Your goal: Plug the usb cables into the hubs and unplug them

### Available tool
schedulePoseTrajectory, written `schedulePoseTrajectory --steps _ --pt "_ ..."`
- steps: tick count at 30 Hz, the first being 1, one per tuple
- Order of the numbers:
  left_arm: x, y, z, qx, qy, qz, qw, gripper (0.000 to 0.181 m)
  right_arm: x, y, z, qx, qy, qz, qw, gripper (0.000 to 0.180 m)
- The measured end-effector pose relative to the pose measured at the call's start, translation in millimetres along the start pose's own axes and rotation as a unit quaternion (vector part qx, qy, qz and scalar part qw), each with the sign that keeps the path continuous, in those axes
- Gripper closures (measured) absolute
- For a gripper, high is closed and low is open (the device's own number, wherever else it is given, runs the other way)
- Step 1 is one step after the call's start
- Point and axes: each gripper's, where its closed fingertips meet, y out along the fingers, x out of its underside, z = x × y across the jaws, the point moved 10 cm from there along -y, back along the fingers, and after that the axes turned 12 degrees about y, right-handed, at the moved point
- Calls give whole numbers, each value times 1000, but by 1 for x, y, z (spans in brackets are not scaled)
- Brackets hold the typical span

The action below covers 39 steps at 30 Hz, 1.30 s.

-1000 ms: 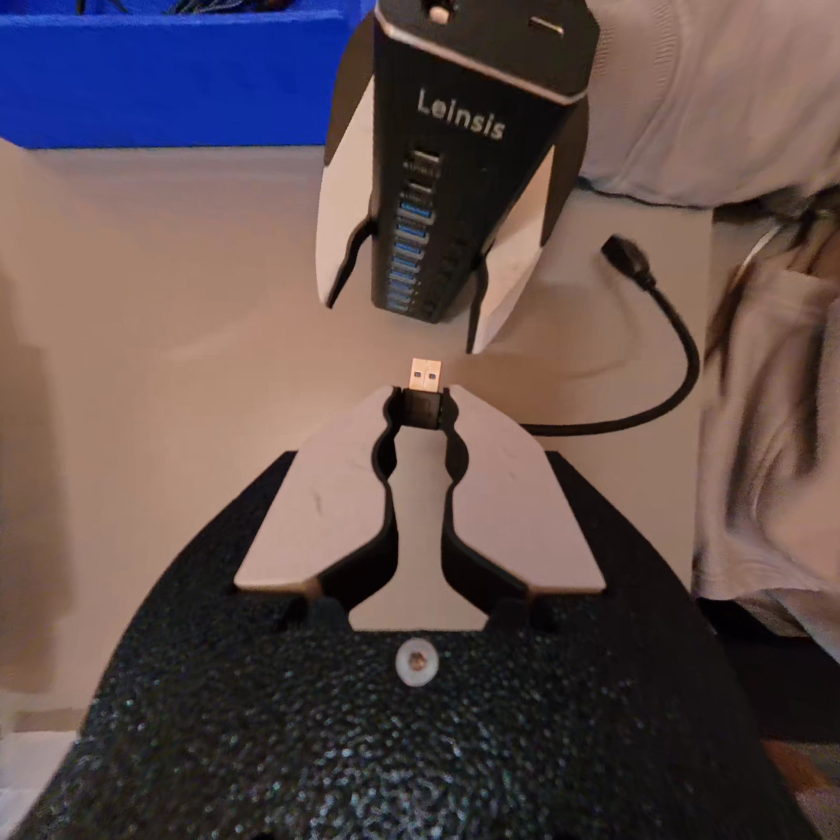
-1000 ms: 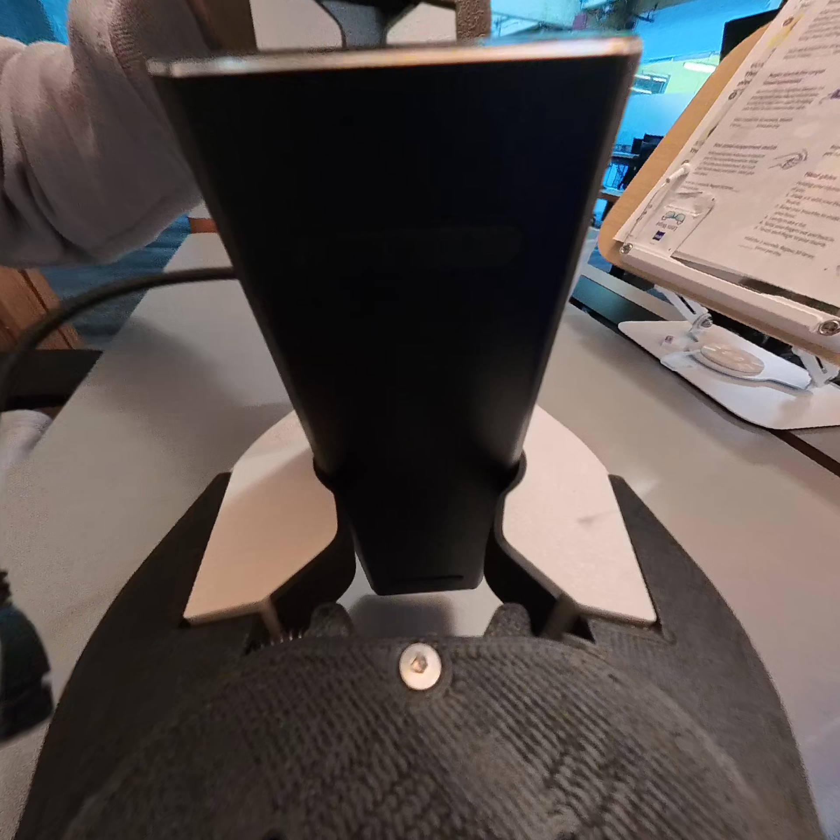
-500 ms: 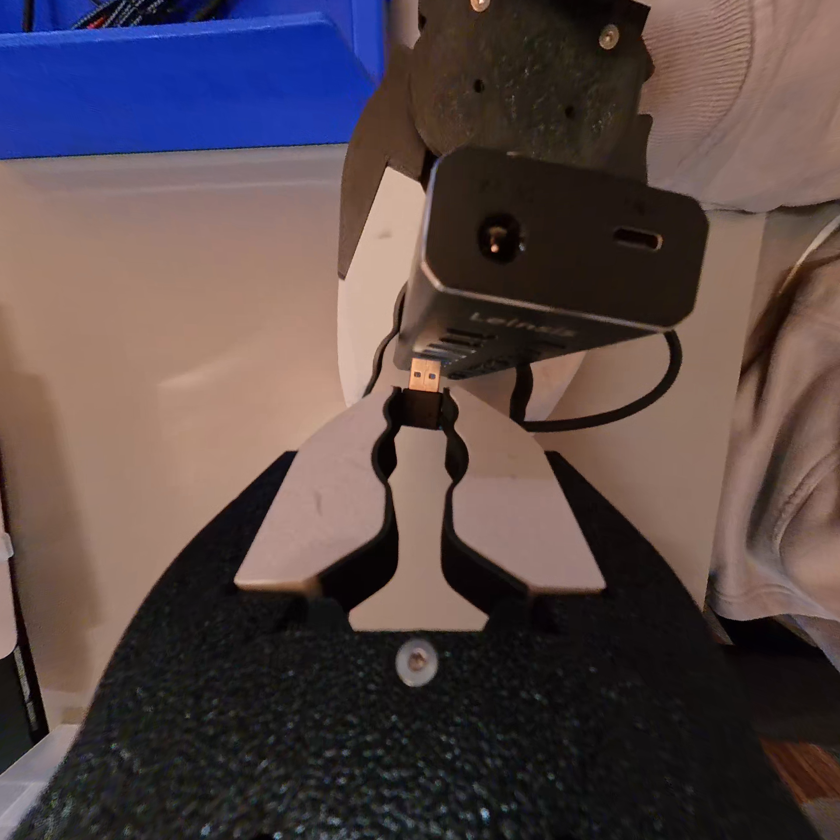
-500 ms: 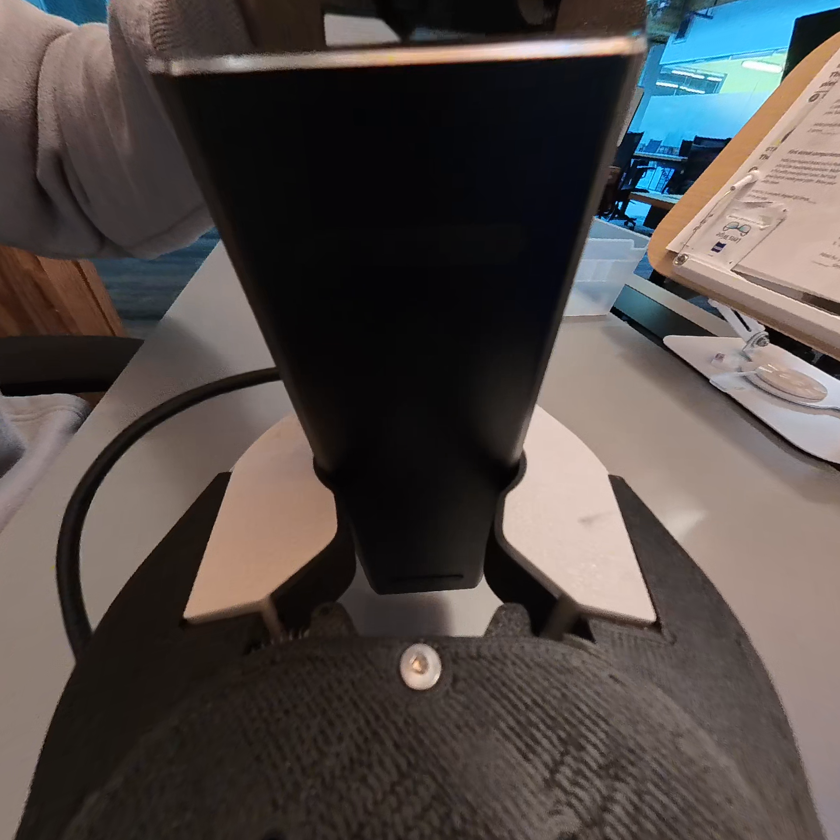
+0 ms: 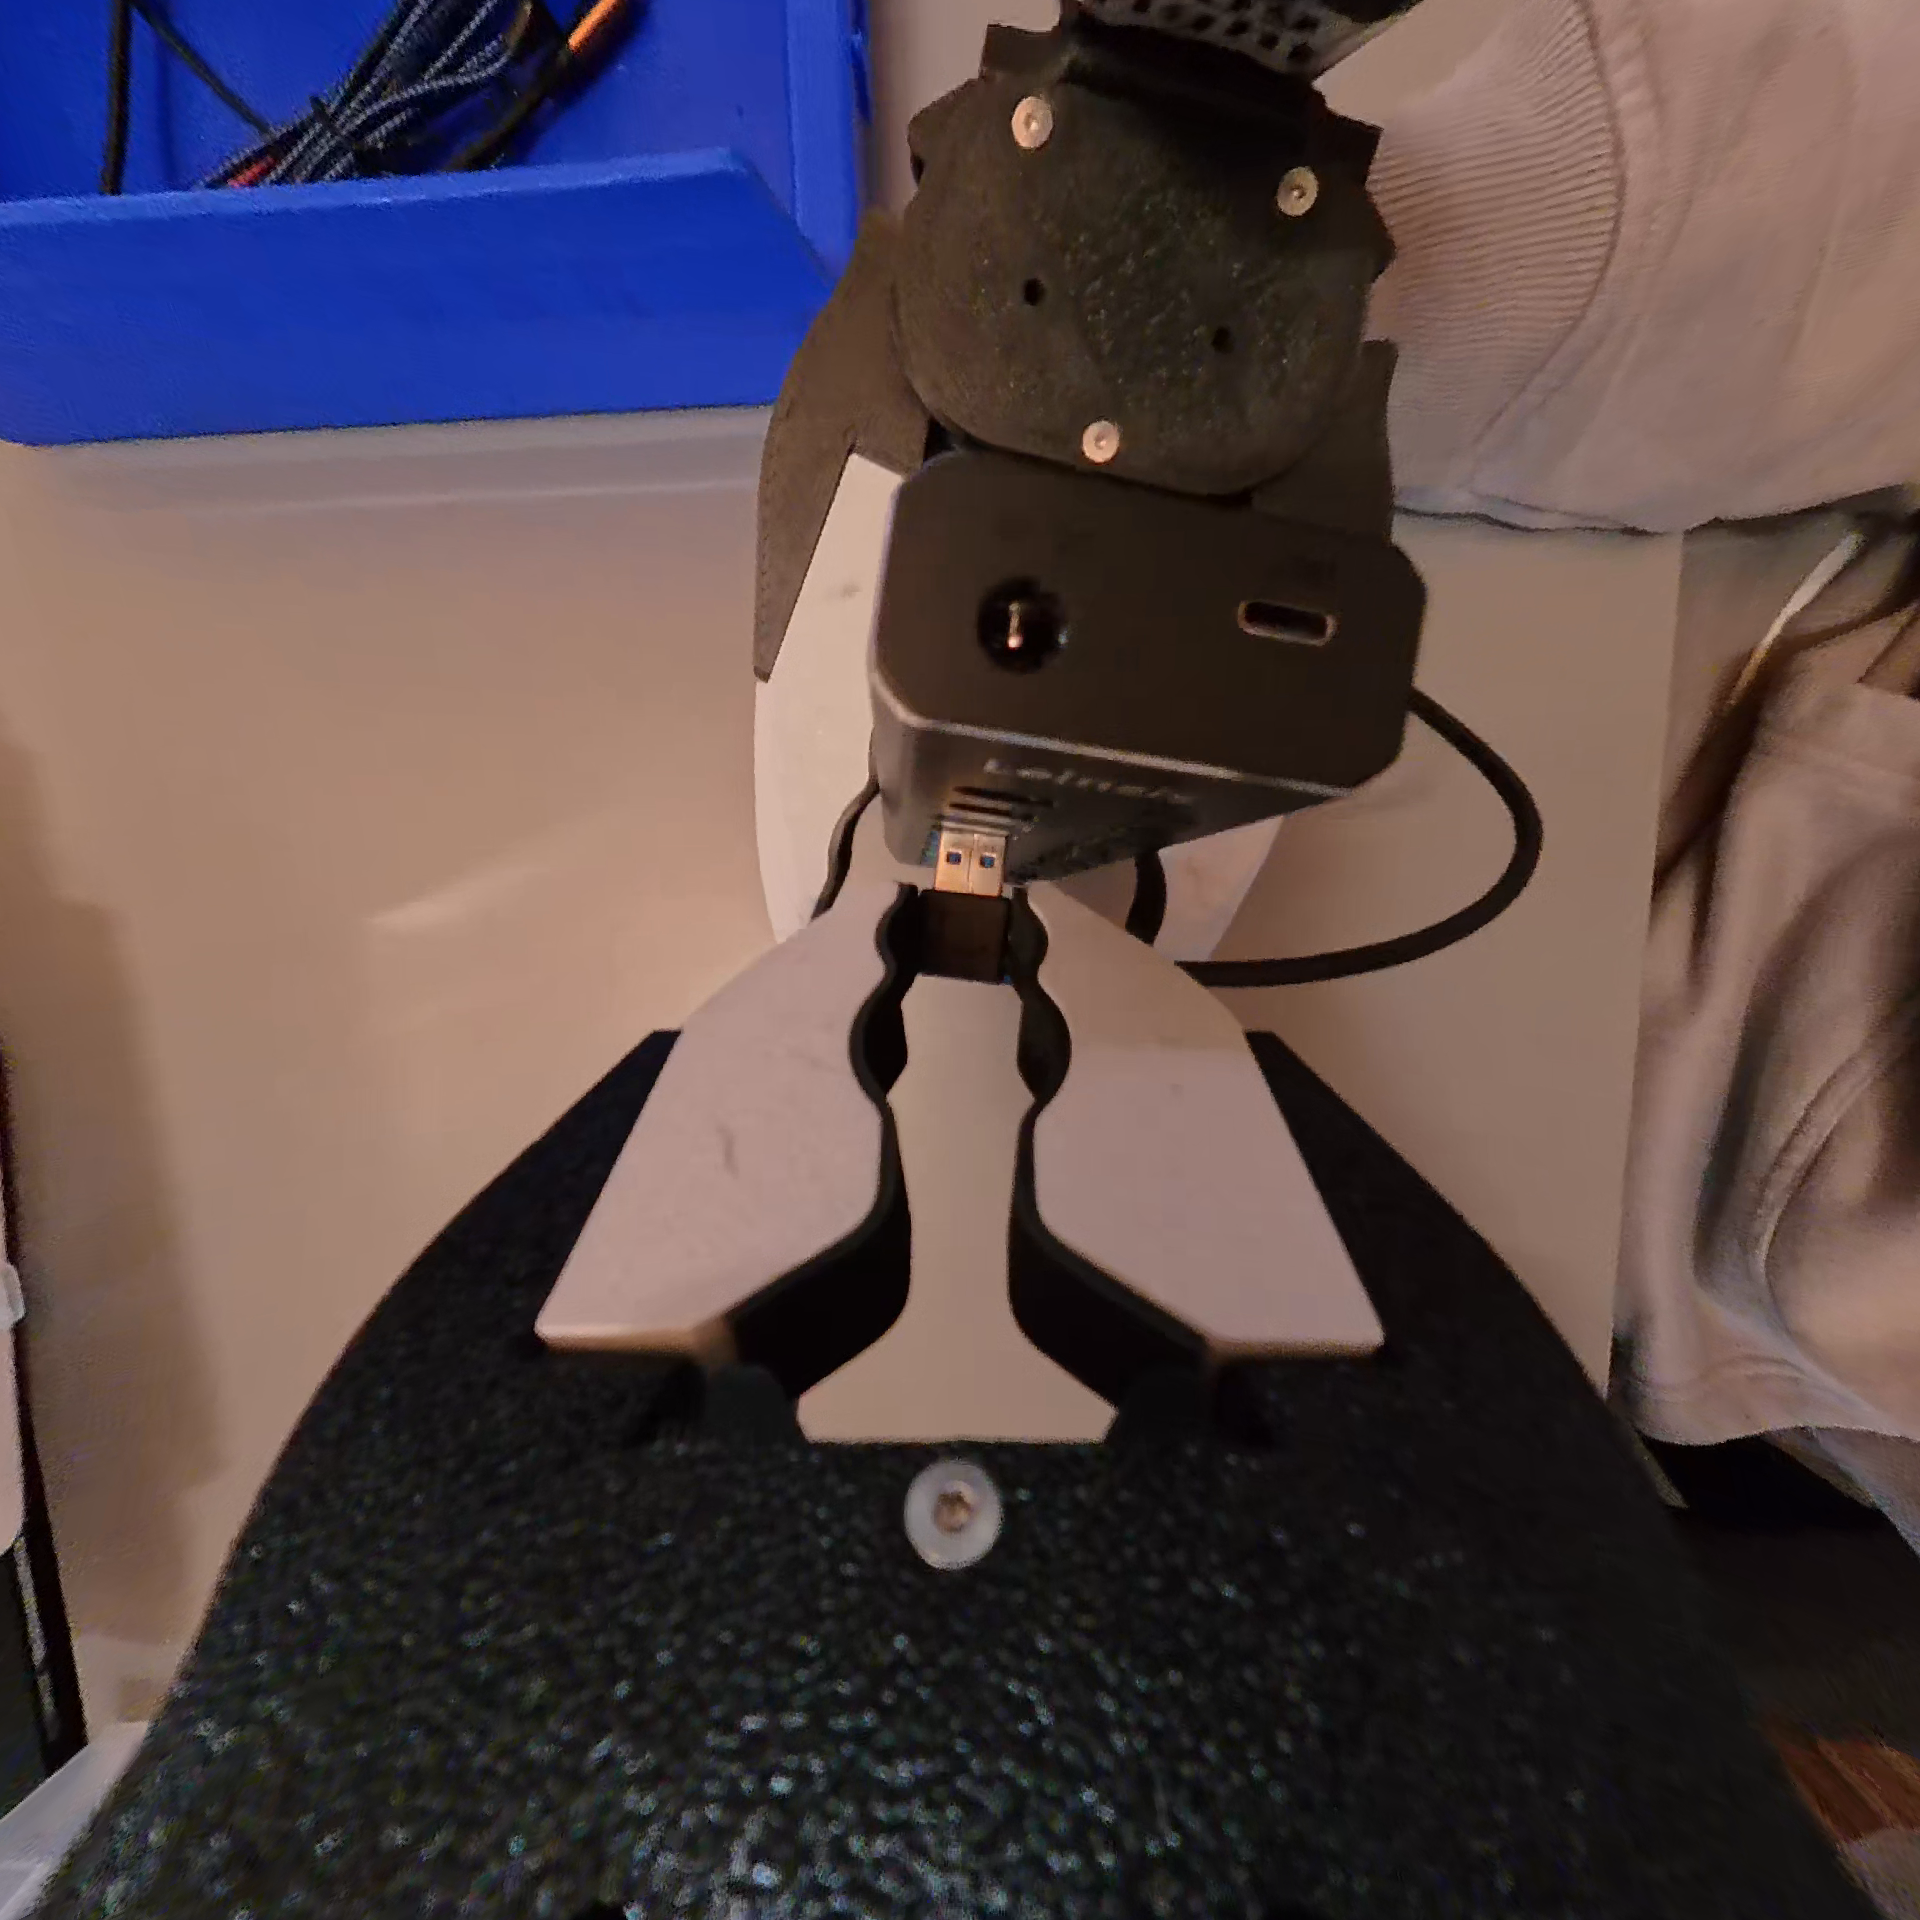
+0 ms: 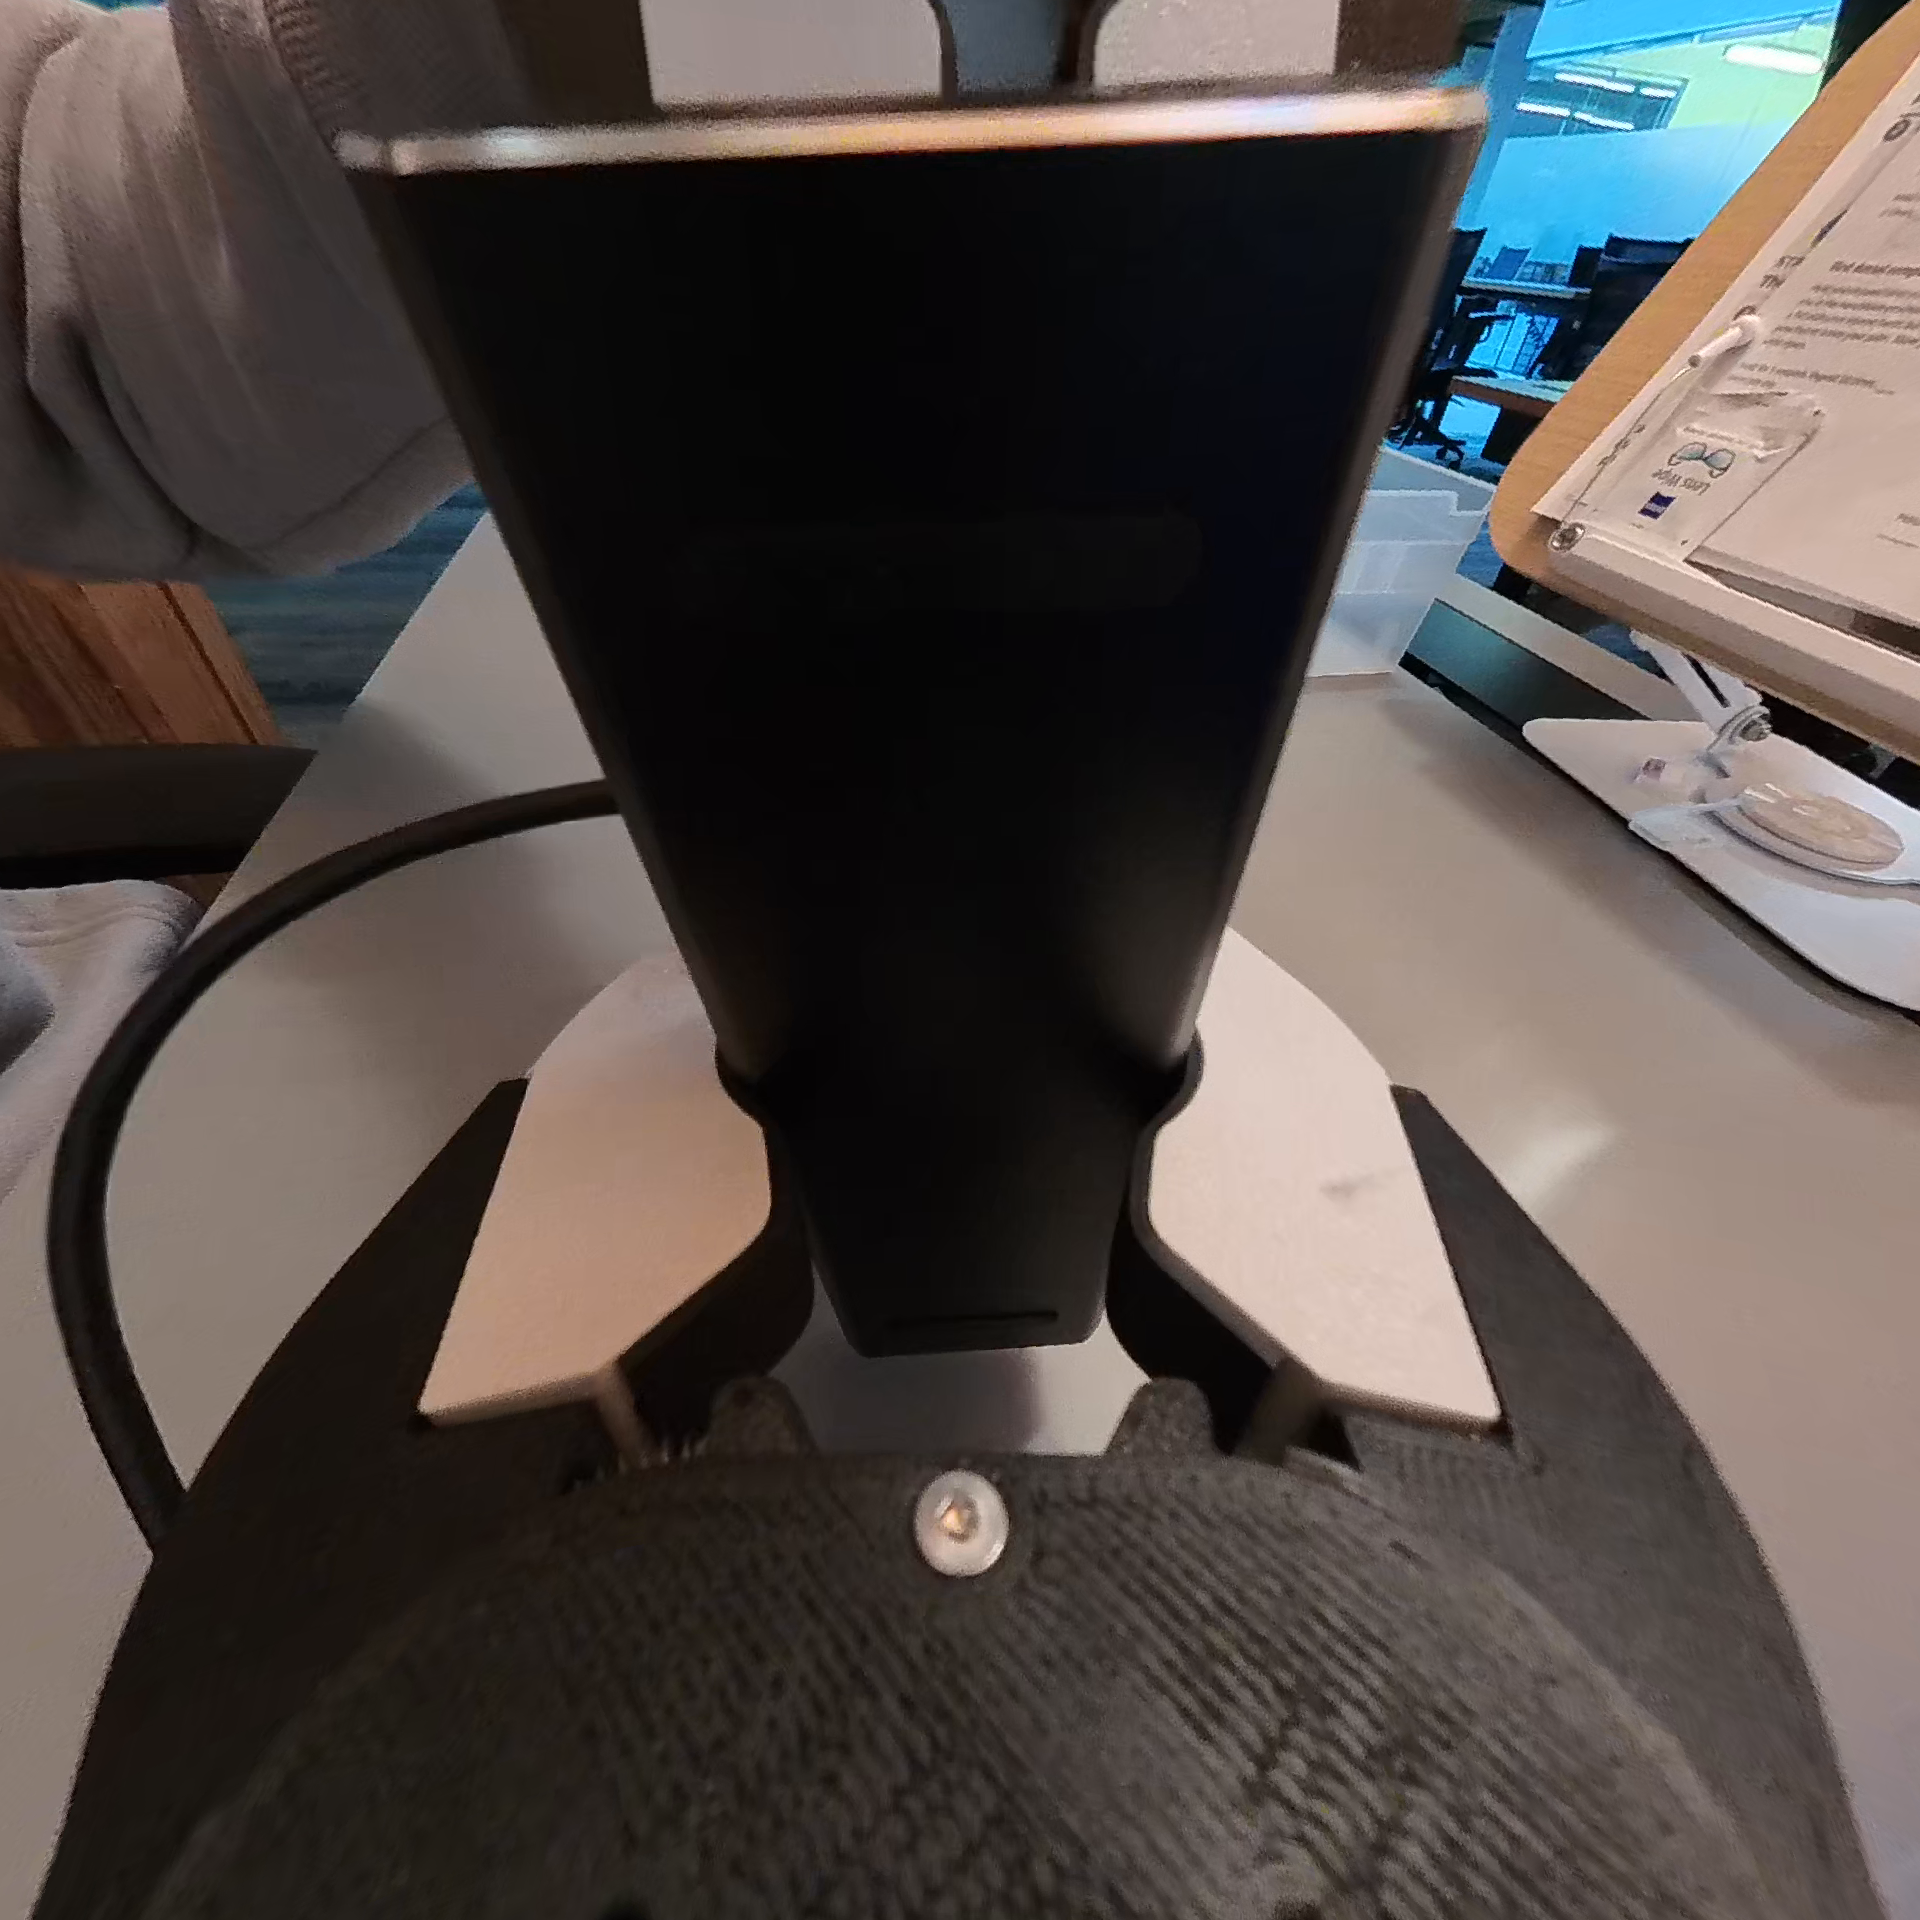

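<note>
Left wrist view: the left gripper (image 5: 961, 935) pinches the black body of a USB plug (image 5: 964, 940) between its fingertips, the metal tip touching the port face of a dark hub (image 5: 1143, 665) at 12 o'clock; whether the tip has entered a port cannot be told. The hub is clamped in the right gripper (image 5: 1122, 312), which fills the frame at 12 o'clock and hides much of the tabletop behind it. A black cable (image 5: 1455, 904) loops out from under the hub toward 3 o'clock. At 10 o'clock stands a blue bin (image 5: 395, 301) with braided cables (image 5: 395, 94) inside, and a pale sleeve (image 5: 1662, 260) covers 2 o'clock. Seen from the right wrist view, the right gripper (image 6: 956, 1091) squeezes the hub's (image 6: 935, 571) narrow sides, and the hub's dark back blocks nearly everything ahead. The cable (image 6: 156, 987) curves at 9 o'clock over a light grey table (image 6: 1558, 1039), and a white stand holding printed pages (image 6: 1766, 468) sits at 2 o'clock, with a blue-lit office room behind.
</note>
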Motion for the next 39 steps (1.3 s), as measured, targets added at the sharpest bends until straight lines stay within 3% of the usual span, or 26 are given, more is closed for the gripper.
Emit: schedulePoseTrajectory --steps 5,19,25,27,29,31,34,36,39 --pt "2 4 3 -13 13 -9 1000 164 2 1 1 4 -3 -24 1000 107" --pt "10 4 8 -10 38 67 997 164 0 4 -6 -28 -1 -10 1000 107" --pt "20 2 11 -41 25 151 987 164 -5 -1 -5 -4 -24 14 1000 107" --pt "26 -7 10 -51 -22 192 980 155 -7 -3 -3 7 -26 25 999 107" --pt "39 -12 4 -49 -121 230 964 149 -7 -6 -2 20 -29 31 999 107" --pt "52 -8 2 11 -231 266 936 142 -7 -7 -1 33 -38 34 998 107" --pt "66 5 1 110 -354 342 864 156 -8 -4 -3 33 -46 31 998 107" --pt "70 13 2 162 -395 377 822 163 -7 -1 -4 33 -51 20 998 107" --pt "73 24 4 181 -410 366 816 162 -5 2 -6 31 -53 11 998 107"
